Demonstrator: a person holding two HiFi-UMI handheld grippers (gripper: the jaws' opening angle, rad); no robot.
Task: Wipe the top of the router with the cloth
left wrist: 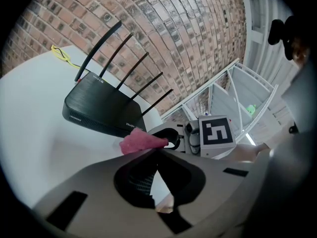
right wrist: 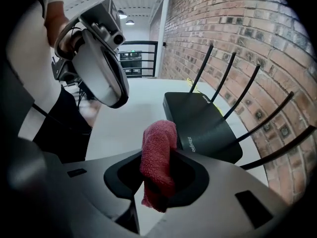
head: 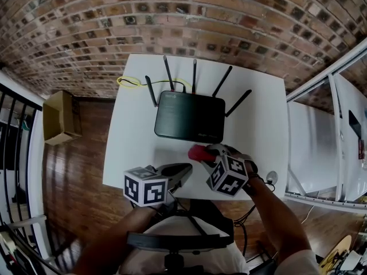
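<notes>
Nearest the person, the left gripper (left wrist: 157, 150) is hovering over the near edge of the table (head: 258, 113). Its jaws are pressing together with nothing between them. It is pointing toward the right gripper (right wrist: 170, 150), which is sitting just beside it, further in over the table.

The right gripper is pinching the cloth (right wrist: 157, 157) between its closed jaws. The cloth is red. One folded end is sticking up past the fingertips and the other is hanging down behind them. In the head view the cloth (head: 199, 152) is sitting just in front of the router (head: 189, 118), close to its near edge and apart from its top; whether it is touching the front edge cannot be told.

The router is lying flat in the middle of the table, black, with its top bare. Five antennas (head: 194, 76) are standing along its far side, fanning outward. Behind its far left corner a yellow cable (head: 129, 82) is looping on the table.

Beyond the table a brick wall (head: 200, 16) is running across the back. A cardboard box (head: 60, 117) is resting on the wooden floor (head: 74, 176) to the left.
</notes>
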